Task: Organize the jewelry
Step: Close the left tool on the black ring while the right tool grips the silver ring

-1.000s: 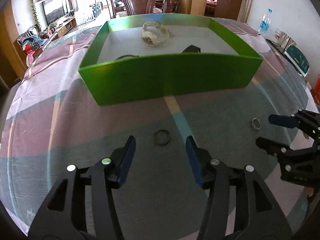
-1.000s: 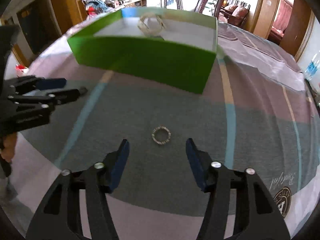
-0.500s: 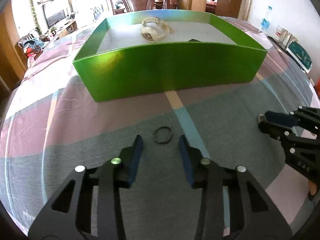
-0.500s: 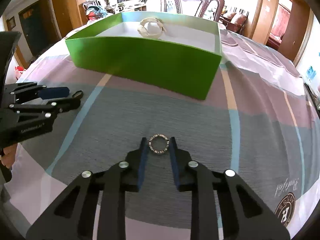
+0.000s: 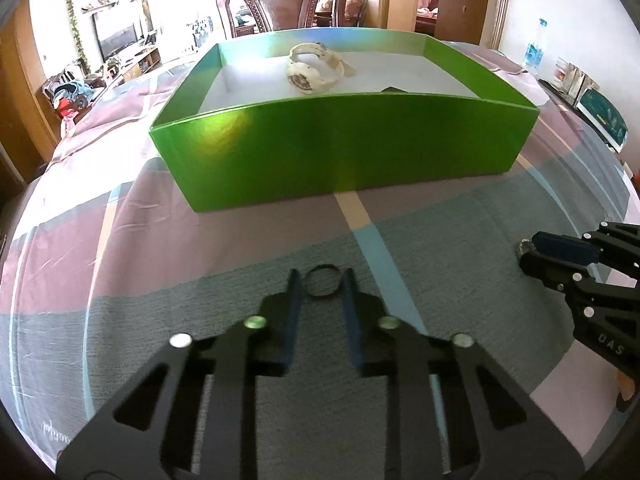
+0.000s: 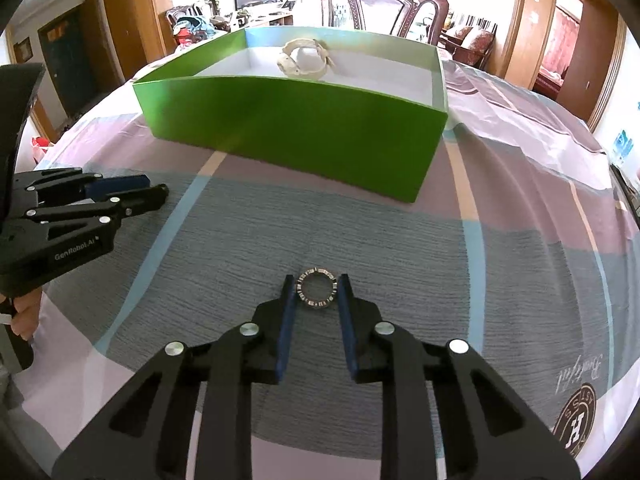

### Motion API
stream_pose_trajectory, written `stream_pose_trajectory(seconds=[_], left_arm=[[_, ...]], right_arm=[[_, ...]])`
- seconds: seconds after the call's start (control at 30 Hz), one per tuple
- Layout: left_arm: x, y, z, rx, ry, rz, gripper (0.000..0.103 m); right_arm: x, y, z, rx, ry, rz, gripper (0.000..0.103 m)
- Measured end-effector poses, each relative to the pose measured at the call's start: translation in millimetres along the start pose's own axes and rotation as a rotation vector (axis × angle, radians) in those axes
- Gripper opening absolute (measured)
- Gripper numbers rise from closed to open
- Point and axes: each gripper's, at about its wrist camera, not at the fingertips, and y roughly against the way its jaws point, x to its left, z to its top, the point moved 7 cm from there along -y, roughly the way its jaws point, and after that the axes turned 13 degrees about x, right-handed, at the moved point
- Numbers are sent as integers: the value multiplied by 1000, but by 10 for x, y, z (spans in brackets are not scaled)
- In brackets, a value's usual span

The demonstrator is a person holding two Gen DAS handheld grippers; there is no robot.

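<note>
A thin dark ring (image 5: pixel 323 281) lies on the tablecloth between the tips of my left gripper (image 5: pixel 320 280), whose blue pads (image 5: pixel 293 292) touch its sides. A silver studded ring (image 6: pixel 317 288) lies between the tips of my right gripper (image 6: pixel 317 286), pads (image 6: pixel 289 296) closed against it. Both rings rest on the cloth. A green box (image 5: pixel 344 152) stands beyond, also in the right wrist view (image 6: pixel 296 128). It holds a cream watch (image 5: pixel 314 68), seen in the right wrist view (image 6: pixel 302 60) too, and a dark item (image 5: pixel 394 89) mostly hidden by the wall.
The round table has a striped pink, grey and blue cloth (image 6: pixel 400 240). A carved wooden chair (image 5: pixel 286 4) stands behind the box. A water bottle (image 5: pixel 534 50) and other items sit at the far right edge. The right gripper shows at the right of the left wrist view (image 5: pixel 524 248).
Both grippers have closed from wide open down onto their rings. Both have also lowered and moved forward so the rings sit between the fingertips.
</note>
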Motion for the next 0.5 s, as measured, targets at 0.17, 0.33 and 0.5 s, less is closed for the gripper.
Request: stream_pose_trajectory(seconds=[0.17,0.33,0.5], left_arm=[[7,7,-12,2,5,2,18],[-23,24,-43,9,-5,3,18],[-85,34,-80,12,-22,-6,18]], right_arm=[[3,2,-2,2,1,5,23],[54,5,-19,5,20,15,23],[132,3,-28,5,50,34,23]])
